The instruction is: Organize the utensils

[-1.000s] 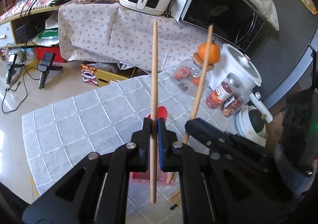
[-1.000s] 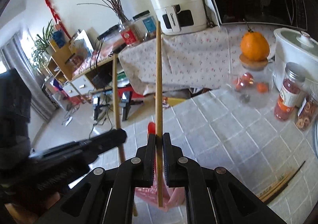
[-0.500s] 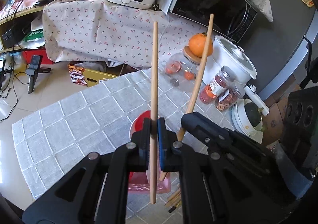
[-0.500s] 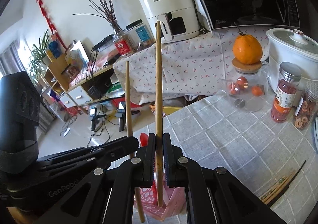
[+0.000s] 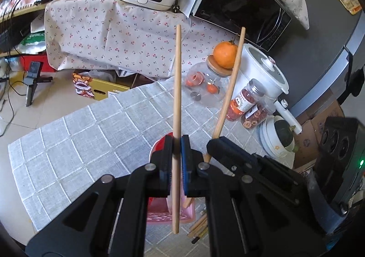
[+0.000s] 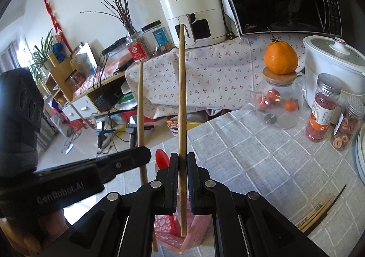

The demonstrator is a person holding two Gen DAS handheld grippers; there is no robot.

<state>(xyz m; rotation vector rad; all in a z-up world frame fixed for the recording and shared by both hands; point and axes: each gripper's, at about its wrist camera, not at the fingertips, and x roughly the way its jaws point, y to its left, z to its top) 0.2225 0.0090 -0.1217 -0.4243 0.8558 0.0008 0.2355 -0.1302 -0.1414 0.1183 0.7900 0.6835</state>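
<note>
You held one chopstick [image 5: 176, 120] upright in the left gripper [image 5: 176, 158] and another [image 6: 181, 106] in the right gripper [image 6: 181, 179], jaws pinching each low on the shaft, above the pink holder [image 6: 198, 232] on the counter [image 6: 262, 154]. They appeared light, stiff and smooth, so a mid-shaft pinch seemed likelier to stop swivelling.

A basket [image 5: 182, 216] stands on the table [image 5: 75, 147] near its front edge, below both grippers. A spoon [image 6: 162, 159] stands in it. Loose chopsticks [image 6: 319, 211] lie on the table right of the basket. Toward the far right corner stand a jug [image 6: 279, 101] with an orange [image 6: 281, 58] on its lid, two jars [image 6: 324, 108] to its right, and a cooker [image 6: 330, 63] behind them.
</note>
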